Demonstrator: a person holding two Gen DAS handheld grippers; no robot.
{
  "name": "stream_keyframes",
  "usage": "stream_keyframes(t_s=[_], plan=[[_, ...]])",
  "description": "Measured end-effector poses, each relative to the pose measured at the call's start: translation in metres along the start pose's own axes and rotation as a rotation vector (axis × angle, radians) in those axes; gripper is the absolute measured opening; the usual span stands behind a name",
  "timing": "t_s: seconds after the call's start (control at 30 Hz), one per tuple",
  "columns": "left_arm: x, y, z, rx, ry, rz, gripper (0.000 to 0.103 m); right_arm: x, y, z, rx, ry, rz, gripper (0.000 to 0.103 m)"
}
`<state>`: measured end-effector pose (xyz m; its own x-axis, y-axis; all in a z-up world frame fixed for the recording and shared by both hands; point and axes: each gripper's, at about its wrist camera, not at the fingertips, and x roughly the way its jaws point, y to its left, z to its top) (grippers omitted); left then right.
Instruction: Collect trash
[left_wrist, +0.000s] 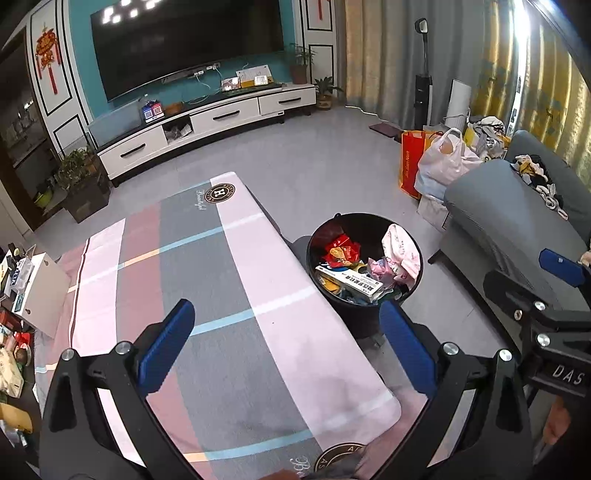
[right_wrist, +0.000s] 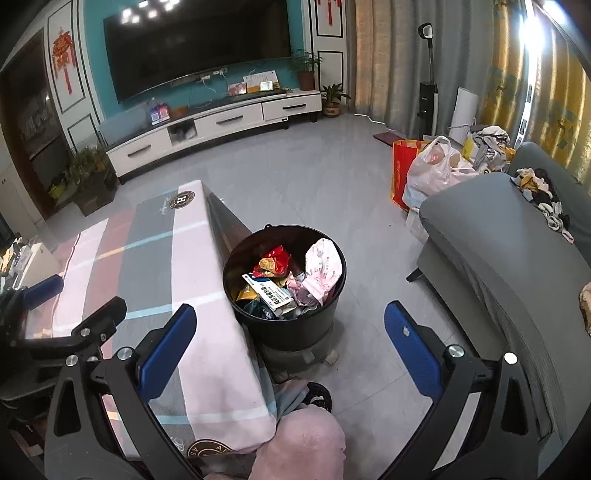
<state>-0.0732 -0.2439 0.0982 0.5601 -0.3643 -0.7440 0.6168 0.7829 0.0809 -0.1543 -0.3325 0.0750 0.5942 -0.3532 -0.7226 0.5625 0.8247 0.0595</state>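
Left gripper (left_wrist: 286, 345) and right gripper (right_wrist: 290, 349): both spread wide, holding nothing. Black bin (right_wrist: 291, 328) (wrappers, carton inside) beside cloth-covered table (right_wrist: 155, 240).

Left gripper (left_wrist: 286, 345): jaws spread wide, holding nothing, above the cloth-covered tabletop (left_wrist: 207, 280). Black trash bin (left_wrist: 364, 266): ahead-right of the jaws, filled with wrappers, a carton and pink fabric.

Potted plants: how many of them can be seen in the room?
3. One plant stands on the floor left of the TV cabinet, one plant on the cabinet's right end, one plant on the floor beside that end. Others may be hidden.
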Motion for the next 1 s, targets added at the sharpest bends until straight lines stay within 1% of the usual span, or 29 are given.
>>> stream_keyframes(t_s=[0.37,0.5,1.0], plan=[[-0.0040,0.0051,0.0011,-0.018,-0.011,0.023,0.100,-0.0026,-0.0037,-0.0007,0.015,-0.011,0.005,0.100],[-0.0046,0.0045,0.0014,-0.018,-0.010,0.022,0.100,-0.0034,-0.0054,-0.0006,0.016,-0.020,-0.008,0.100],[-0.0066,0.0056,0.0056,-0.026,-0.022,0.026,0.100,-0.0062,-0.0066,0.0015,0.018,-0.021,0.002,0.100]])
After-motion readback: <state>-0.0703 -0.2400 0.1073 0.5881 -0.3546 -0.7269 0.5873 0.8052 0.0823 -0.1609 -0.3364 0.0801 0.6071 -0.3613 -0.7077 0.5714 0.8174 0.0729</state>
